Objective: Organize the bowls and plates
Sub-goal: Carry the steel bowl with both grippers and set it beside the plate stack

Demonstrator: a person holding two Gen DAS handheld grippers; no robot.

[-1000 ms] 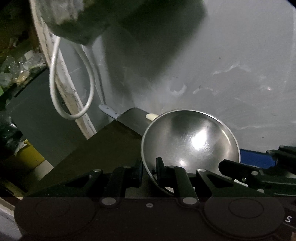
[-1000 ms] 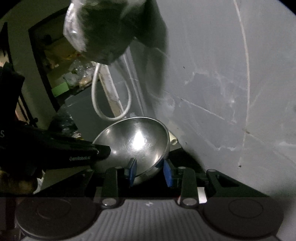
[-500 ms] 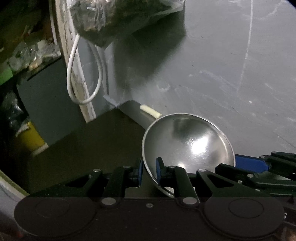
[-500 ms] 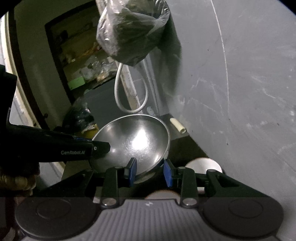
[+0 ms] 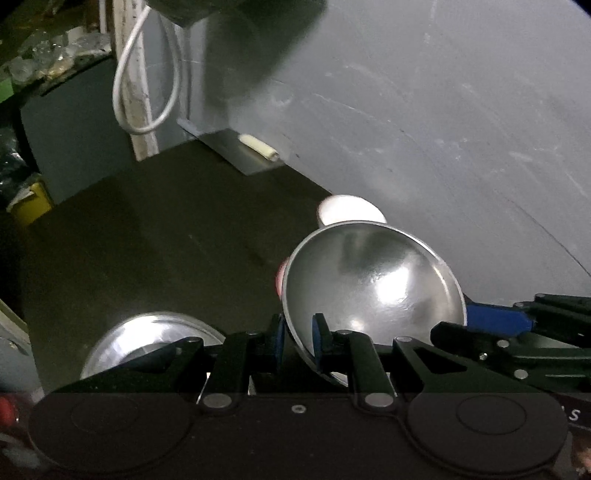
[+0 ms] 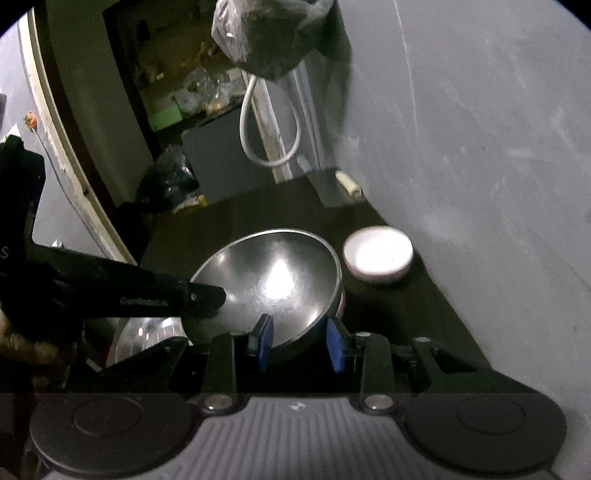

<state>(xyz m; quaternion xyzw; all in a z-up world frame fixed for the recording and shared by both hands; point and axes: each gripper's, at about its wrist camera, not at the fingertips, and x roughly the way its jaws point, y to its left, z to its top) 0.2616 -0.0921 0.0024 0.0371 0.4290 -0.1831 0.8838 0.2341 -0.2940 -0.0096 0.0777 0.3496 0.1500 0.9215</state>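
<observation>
A shiny steel bowl (image 5: 373,280) is held tilted above the dark table. My left gripper (image 5: 298,338) is shut on its near rim. The bowl also shows in the right wrist view (image 6: 269,280), where my right gripper (image 6: 300,343) stands with its blue pads either side of the bowl's lower edge, jaws apart; contact cannot be told. A white bowl (image 6: 377,254) sits on the table by the wall; it also shows in the left wrist view (image 5: 349,210). A steel plate (image 5: 147,341) lies at the near left.
A grey wall (image 5: 443,129) runs along the right of the dark table (image 5: 166,229). A small cream roll (image 5: 258,146) lies at the far table corner. A white cable loop (image 5: 147,92) and a hanging plastic bag (image 6: 269,33) are beyond.
Both grippers and the steel bowl have come down toward the table. The white bowl and the steel plate have come into view.
</observation>
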